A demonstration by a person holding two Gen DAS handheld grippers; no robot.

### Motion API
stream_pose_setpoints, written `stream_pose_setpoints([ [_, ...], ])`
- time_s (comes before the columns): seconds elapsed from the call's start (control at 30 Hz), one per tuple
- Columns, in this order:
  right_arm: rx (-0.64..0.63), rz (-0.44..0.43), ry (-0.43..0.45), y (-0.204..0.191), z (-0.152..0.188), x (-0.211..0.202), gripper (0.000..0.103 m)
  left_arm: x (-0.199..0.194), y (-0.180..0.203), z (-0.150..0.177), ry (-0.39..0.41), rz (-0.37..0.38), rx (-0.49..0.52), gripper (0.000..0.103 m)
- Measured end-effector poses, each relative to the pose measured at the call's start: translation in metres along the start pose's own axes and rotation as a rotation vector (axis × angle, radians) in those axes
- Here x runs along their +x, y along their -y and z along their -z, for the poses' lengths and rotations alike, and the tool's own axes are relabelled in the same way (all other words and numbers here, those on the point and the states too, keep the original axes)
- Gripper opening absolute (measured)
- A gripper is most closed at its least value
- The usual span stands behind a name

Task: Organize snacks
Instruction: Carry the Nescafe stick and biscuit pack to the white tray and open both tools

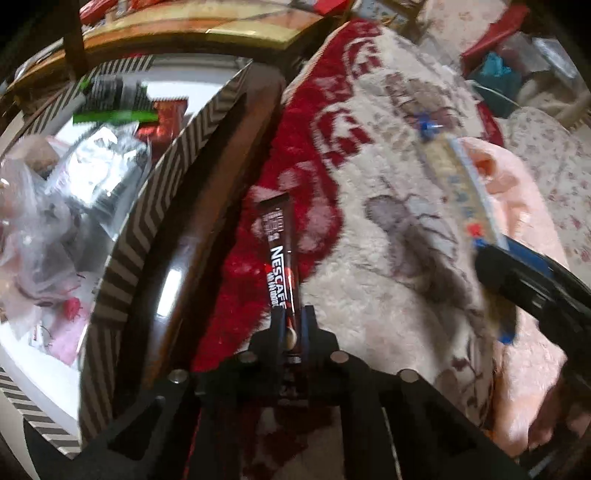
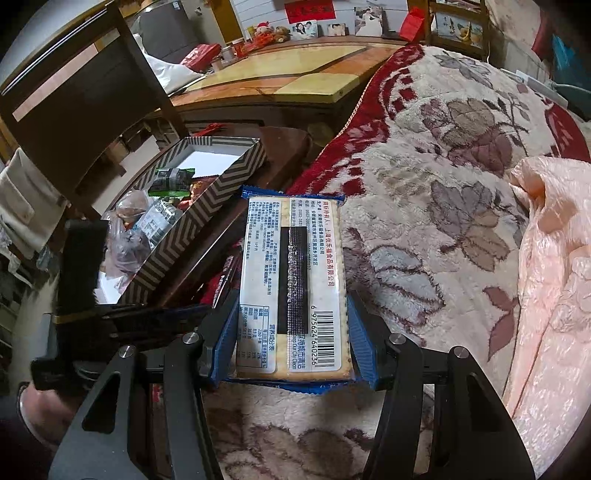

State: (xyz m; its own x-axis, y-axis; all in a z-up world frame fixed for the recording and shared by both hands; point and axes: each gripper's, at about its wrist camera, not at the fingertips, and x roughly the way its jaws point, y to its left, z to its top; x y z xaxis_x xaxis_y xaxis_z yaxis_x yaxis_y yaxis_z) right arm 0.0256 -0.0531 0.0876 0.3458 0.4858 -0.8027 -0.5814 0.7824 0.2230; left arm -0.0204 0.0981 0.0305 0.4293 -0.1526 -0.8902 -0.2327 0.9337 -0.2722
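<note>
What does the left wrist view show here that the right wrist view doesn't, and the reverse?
Left wrist only: the left gripper shut on a Nescafe stick.
Right wrist only: the right gripper clamping a cracker pack with its label and barcode readable, plus a dining table with framed photos.
Both: the chevron-patterned box holding wrapped snacks, the floral blanket, and the cracker pack.

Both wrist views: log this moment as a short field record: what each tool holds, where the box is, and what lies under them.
left tool: shut on Nescafe stick
right tool: shut on cracker pack
striped box: open, left of both tools, snack packets inside
surface: floral blanket beneath both tools
pink bag: far right
</note>
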Motion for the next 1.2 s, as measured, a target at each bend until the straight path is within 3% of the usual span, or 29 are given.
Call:
stream_pose_setpoints([
  [0.13,-0.009,-0.001,0.004,-0.003,-0.002,0.000,0.054,-0.021,-0.002,0.004,0.031,0.029,0.007,0.002],
  [0.33,-0.059,-0.008,0.015,-0.024,-0.013,-0.001,0.054,-0.056,-0.011,-0.002,0.097,0.038,0.003,0.002],
  [0.47,-0.068,-0.004,0.023,-0.033,-0.019,-0.003,0.054,-0.049,-0.017,-0.004,0.072,0.052,-0.020,0.002],
  [0.67,-0.048,-0.003,0.015,-0.024,-0.014,-0.005,0.054,-0.021,-0.007,0.003,0.020,-0.010,-0.002,0.005],
  [0.7,-0.042,-0.004,0.013,-0.022,-0.013,-0.005,0.054,-0.018,-0.005,0.004,0.012,-0.011,0.003,0.008],
  [0.77,-0.022,-0.011,0.010,-0.015,-0.010,-0.004,0.054,-0.009,0.000,0.005,-0.008,-0.036,0.017,0.023],
  [0.83,0.003,-0.023,0.003,-0.009,-0.007,0.000,0.054,0.001,0.002,0.005,-0.026,-0.051,0.003,0.063],
  [0.87,0.012,-0.030,-0.001,-0.007,-0.006,0.002,0.054,0.005,0.001,0.005,-0.029,-0.052,-0.013,0.066],
  [1.0,0.010,-0.037,-0.002,-0.005,-0.002,0.003,0.054,0.022,-0.007,0.003,-0.051,-0.068,-0.058,0.066],
  [1.03,0.011,-0.037,-0.002,-0.004,-0.002,0.003,0.054,0.023,-0.010,0.003,-0.048,-0.059,-0.070,0.061],
  [1.1,0.023,-0.038,0.005,0.001,-0.002,0.001,0.055,0.021,-0.011,0.003,-0.033,-0.060,-0.067,0.045],
  [1.13,0.030,-0.038,0.009,0.004,-0.002,0.000,0.054,0.019,-0.011,0.003,-0.030,-0.055,-0.057,0.028],
  [1.2,0.041,-0.039,0.013,0.007,-0.002,0.000,0.054,0.011,-0.013,0.002,-0.025,-0.029,-0.054,0.018],
])
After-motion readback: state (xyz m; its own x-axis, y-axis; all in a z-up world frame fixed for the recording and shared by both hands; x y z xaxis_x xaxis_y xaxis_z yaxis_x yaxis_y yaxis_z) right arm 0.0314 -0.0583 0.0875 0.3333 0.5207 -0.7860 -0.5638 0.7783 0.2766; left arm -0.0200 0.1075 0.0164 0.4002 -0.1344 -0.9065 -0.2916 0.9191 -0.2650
